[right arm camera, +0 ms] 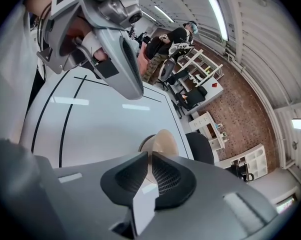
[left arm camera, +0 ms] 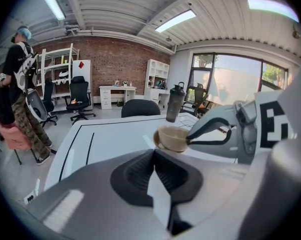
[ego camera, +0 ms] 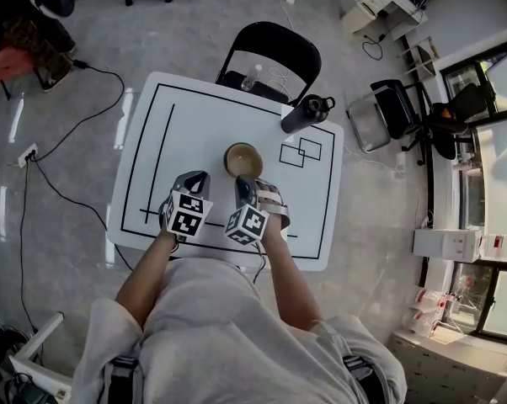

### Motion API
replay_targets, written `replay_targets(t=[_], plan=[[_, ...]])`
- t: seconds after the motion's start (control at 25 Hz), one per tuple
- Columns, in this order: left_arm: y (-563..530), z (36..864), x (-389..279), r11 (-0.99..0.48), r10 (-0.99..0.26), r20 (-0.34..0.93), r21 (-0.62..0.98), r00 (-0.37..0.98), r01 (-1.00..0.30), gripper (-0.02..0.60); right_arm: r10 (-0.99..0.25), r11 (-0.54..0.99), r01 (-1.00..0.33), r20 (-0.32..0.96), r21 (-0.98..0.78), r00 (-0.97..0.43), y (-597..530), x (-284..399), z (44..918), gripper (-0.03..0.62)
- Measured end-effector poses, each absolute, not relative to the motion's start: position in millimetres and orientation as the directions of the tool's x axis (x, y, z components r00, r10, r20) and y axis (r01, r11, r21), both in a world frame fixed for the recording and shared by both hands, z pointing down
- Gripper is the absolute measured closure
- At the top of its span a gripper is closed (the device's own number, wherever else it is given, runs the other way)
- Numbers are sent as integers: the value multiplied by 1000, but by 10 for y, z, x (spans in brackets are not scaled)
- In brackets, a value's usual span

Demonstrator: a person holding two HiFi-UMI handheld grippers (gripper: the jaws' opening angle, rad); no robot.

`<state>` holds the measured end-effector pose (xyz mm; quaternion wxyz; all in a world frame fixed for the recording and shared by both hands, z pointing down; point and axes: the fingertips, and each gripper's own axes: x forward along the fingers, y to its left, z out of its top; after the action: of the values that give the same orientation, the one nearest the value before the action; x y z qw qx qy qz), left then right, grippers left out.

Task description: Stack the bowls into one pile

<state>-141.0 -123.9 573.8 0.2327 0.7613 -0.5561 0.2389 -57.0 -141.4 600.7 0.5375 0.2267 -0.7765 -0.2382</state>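
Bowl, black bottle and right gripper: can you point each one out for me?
bowl (ego camera: 242, 160), head view, its tan inside.
black bottle (ego camera: 301, 116), head view, middle of its body.
right gripper (ego camera: 245, 181), head view, between its fingertips, at the bowl's near edge.

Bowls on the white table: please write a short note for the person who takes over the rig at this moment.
Left gripper: shut, empty, beside the bowls.
Right gripper: shut on the near rim of the beige round bowl.
Bowls: the beige one sits inside what looks like a darker brown bowl, mid white table; no loose bowl in view.
Done: the stacking, it seems.
Left: release the rim and draw back.
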Motion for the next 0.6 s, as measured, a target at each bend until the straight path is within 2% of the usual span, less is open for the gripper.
replay_targets(t=[0.6], plan=[[-1201, 5702, -1570, -250, -744, 621, 84, 247, -965, 578, -598, 797, -128, 742, 590, -303, -1476, -617, 6116, 566]])
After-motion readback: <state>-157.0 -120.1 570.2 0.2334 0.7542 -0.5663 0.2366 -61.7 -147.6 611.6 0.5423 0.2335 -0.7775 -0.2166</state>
